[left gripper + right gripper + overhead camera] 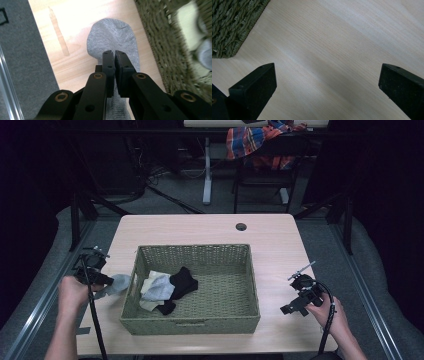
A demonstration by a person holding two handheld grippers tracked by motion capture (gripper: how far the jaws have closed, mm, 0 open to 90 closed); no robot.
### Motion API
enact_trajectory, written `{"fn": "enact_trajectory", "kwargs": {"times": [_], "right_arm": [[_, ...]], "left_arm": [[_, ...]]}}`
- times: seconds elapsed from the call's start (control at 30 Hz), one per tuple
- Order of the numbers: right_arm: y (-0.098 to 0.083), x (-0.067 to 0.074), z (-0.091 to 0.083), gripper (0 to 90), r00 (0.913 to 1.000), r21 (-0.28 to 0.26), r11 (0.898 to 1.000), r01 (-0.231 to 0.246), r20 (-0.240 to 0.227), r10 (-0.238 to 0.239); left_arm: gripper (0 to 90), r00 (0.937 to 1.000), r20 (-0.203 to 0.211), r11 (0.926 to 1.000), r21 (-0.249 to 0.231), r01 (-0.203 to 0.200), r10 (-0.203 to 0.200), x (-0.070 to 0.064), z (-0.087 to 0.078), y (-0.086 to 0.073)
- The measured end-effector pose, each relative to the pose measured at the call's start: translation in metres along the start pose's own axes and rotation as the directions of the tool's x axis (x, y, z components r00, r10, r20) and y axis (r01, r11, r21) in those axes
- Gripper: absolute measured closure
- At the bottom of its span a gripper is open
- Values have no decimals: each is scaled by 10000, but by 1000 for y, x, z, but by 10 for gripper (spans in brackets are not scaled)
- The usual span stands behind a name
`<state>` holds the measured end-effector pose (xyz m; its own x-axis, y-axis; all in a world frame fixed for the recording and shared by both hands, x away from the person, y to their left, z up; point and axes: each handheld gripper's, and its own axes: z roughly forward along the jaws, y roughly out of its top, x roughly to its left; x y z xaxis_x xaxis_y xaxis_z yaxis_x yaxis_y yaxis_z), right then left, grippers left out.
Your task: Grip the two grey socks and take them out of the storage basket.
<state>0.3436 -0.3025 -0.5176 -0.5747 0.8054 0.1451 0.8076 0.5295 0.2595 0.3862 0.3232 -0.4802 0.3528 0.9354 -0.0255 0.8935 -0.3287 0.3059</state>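
**Grey sock pinched beside the woven basket**

Grey sock [113, 40] lies on the pale wooden table [210, 227], just beside the left outer wall of the woven basket [192, 325]. In the left gripper view the two black jaws of the left gripper [115, 53] are pressed nearly together with the sock's fabric caught between them; its rounded end spreads flat on the wood beyond the tips. In the high view the same sock [116, 284] trails from the left gripper [102, 279] towards the basket's near-left side, with the person's left hand [72, 292] behind it.

The basket is rectangular, of olive-green twisted fibre, and stands in the middle of the table. Inside, bunched against its left wall, is a small heap of socks: a cream one [152, 277], a light grey one [161, 290] and a black one [182, 282]. Exactly how many pieces make up the heap is hard to tell from above, since they overlap. The right half of the basket floor is bare weave.

The right gripper [297, 306] sits near the basket's right wall, held by the right hand [332, 312]. In the right gripper view its jaws stand spread wide over plain wood, nothing between them, with a corner of the basket [233, 25] at the upper left.

No brand, label or legible writing can be made out on the socks, basket or table.
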Motion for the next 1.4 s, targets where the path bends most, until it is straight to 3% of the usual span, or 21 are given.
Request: {"fn": "enact_trajectory", "kwargs": {"times": [0.37,0.4,0.43,0.47,0.57,0.63,0.67,0.7,0.83,0.93,1.17,1.4], "right_arm": [[-1,0,1,13,9998,-163,9997,-181,-98,180],[-1,-1,-1,13,10000,45,10000,12,63,-12],[-2,0,0,13,9998,-89,9998,-154,80,154],[-2,-1,-1,13,9999,54,10000,-28,127,28],[-2,-1,-1,13,9999,74,10000,57,118,-57],[-2,-1,-1,13,10000,-25,10000,-44,10,44],[-2,-1,-1,13,10000,-25,10000,-44,10,44],[-2,-1,-1,13,10000,-20,10000,-44,16,44],[-2,-1,-1,13,9999,80,10000,44,115,-44],[-2,-1,-1,13,10000,9,10000,2,59,-2],[-2,-1,-1,13,9999,46,10000,24,98,-25],[-2,-1,-1,13,10000,41,10000,3,97,-3]], "left_arm": [[864,9996,257,9988,476,111,-124,1,19,-2],[858,9993,296,9985,508,191,-206,1,21,-2],[846,9987,406,9982,526,284,-306,2,22,-2],[828,9980,487,9978,543,368,-394,2,22,-1],[686,9978,544,9969,701,351,-390,2,21,-1],[568,9980,479,9965,751,373,-410,0,16,0],[568,9982,456,9965,761,354,-389,-1,13,0],[508,9984,388,9970,684,375,-402,-2,9,0],[284,9994,-204,9983,509,274,-264,-7,-6,2],[152,9992,-327,9989,397,234,-221,-9,-17,3],[46,9982,-591,9997,-222,80,-93,-15,-44,4],[31,9962,-606,9962,-569,-662,627,-36,-59,11]]}}
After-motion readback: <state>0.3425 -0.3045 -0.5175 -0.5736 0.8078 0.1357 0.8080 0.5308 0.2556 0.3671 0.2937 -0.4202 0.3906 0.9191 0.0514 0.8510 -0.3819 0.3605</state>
